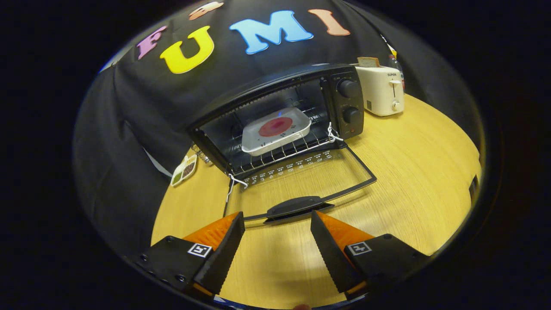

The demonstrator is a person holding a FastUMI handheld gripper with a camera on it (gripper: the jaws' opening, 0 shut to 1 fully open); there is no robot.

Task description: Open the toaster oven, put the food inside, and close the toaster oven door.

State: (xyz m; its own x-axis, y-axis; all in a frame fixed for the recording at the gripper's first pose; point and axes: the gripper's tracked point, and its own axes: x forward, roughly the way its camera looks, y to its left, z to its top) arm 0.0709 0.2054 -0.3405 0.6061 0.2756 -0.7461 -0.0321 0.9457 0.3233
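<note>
We see the table (413, 172), pale wood, carrying everything. On it the oven (275, 120) stands beyond the fingers, black and boxy, and we judge it heavy enough to stay put under a gentle push. Its door (301, 181) lies dropped flat toward us, glass panel in a thin dark frame, hinged at the oven's front edge. We expect it to swing stiffly and rigidly as one piece, light enough to lift from below, though the glass wants no knocking.

The tray (275, 131) with the red food sits on the wire rack inside the oven, so we judge only the closing is left.

The handle (299, 207) is the place to take hold: a dark, smooth bar at the door's near edge, just ahead of the fingertips and roughly between them. It looks hard and possibly slippery, so we would hook under it or pinch it squarely.

Our gripper (277, 224) is held low over the table, pointing at the oven, level, fingers spread wide and holding nothing.

A white toaster (381, 90) stands just beside the oven's knob side.
</note>
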